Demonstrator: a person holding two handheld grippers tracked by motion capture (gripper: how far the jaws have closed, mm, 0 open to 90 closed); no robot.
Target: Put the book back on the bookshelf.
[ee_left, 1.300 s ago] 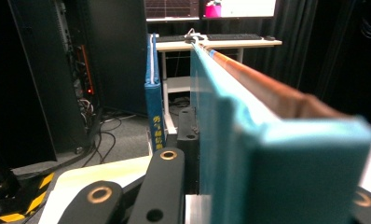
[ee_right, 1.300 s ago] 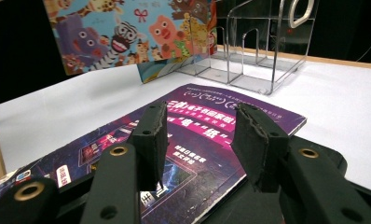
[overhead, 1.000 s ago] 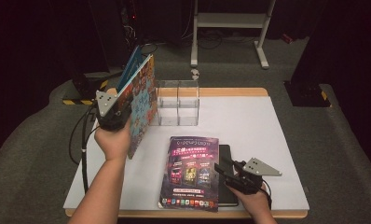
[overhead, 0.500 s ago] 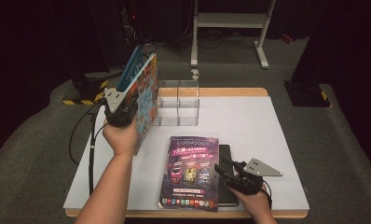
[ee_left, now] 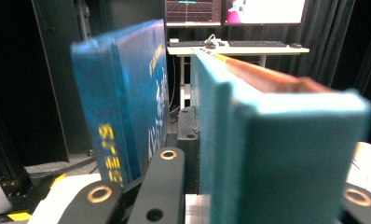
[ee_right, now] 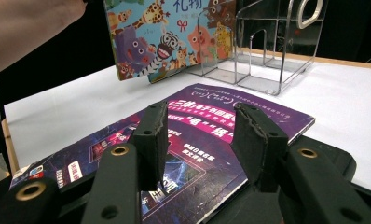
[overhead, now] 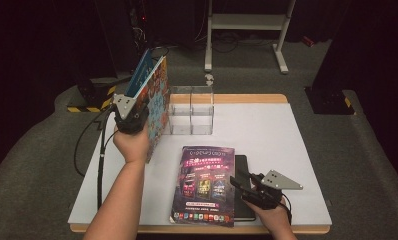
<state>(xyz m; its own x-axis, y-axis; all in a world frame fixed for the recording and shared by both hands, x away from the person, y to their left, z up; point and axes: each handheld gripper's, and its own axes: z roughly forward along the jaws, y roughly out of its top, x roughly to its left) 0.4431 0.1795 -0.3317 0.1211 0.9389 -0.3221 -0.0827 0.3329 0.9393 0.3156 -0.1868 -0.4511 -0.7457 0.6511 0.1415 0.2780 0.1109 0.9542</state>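
Note:
My left gripper (overhead: 132, 114) holds a colourful children's book (overhead: 157, 107) upright at the table's left, just left of a clear acrylic organiser (overhead: 192, 110). In the left gripper view that book's teal edge (ee_left: 277, 140) sits between the jaws of my left gripper (ee_left: 263, 177). A blue book (ee_left: 123, 102) stands outside the left jaw. A purple magazine (overhead: 204, 182) lies flat on a black book (overhead: 243, 167) at the front. My right gripper (ee_right: 202, 119) hovers low over the magazine (ee_right: 211, 135), open, with nothing between its jaws.
The white table (overhead: 267, 130) has a wooden rim. A cable (overhead: 99, 150) trails from the left gripper off the table's left side. A white metal stand (overhead: 247, 30) is on the floor behind. The organiser (ee_right: 267, 46) has upright dividers.
My left hand has shifted a little to the right and down with the books, closer to the organiser. The right gripper has stayed in place.

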